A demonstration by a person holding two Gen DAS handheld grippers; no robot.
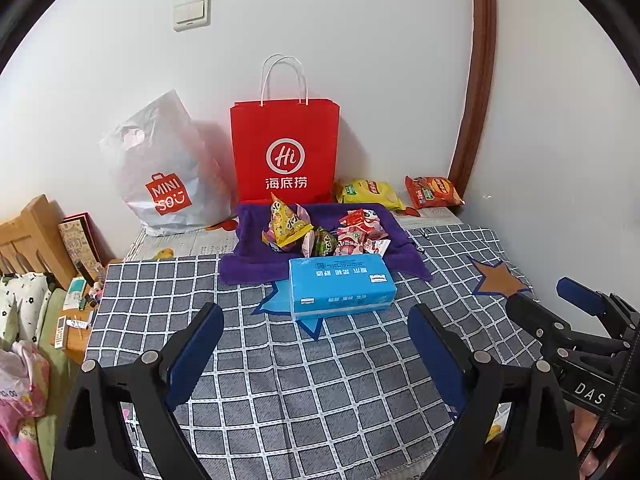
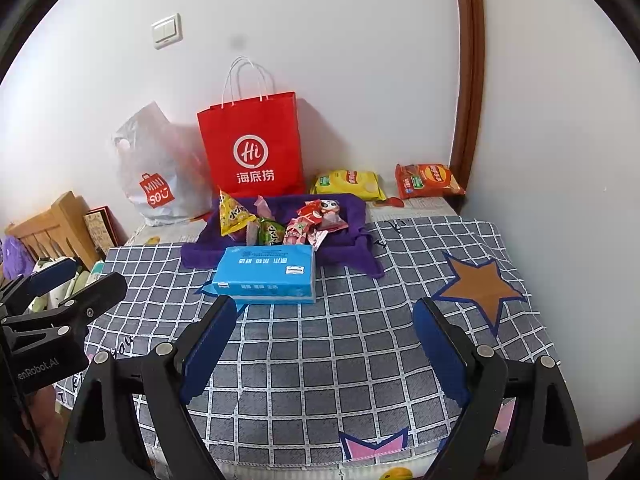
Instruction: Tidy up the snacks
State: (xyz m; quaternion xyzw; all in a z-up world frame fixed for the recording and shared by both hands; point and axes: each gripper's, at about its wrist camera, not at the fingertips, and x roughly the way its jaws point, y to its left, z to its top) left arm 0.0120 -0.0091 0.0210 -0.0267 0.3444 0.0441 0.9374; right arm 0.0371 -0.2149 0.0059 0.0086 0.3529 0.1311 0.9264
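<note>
Small snack packets lie heaped on a purple cloth (image 1: 256,248) (image 2: 352,220): a yellow triangular packet (image 1: 285,222) (image 2: 234,214), a green one (image 1: 323,242) (image 2: 270,234) and several pink and red ones (image 1: 360,232) (image 2: 316,220). Behind them a yellow chip bag (image 1: 370,192) (image 2: 348,182) and an orange chip bag (image 1: 434,191) (image 2: 430,180) lie by the wall. A red paper bag (image 1: 285,152) (image 2: 254,148) stands upright. My left gripper (image 1: 315,310) (image 2: 94,274) and right gripper (image 2: 325,303) (image 1: 542,294) hover open and empty over the checked tablecloth, short of the pile.
A blue tissue pack (image 1: 340,284) (image 2: 268,276) lies between the grippers and the cloth. A white plastic shopping bag (image 1: 164,176) (image 2: 156,176) leans on the wall at left. A wooden bed frame (image 1: 28,236) and cluttered side stand (image 1: 76,304) border the table's left; a brown door frame (image 1: 476,100) the right.
</note>
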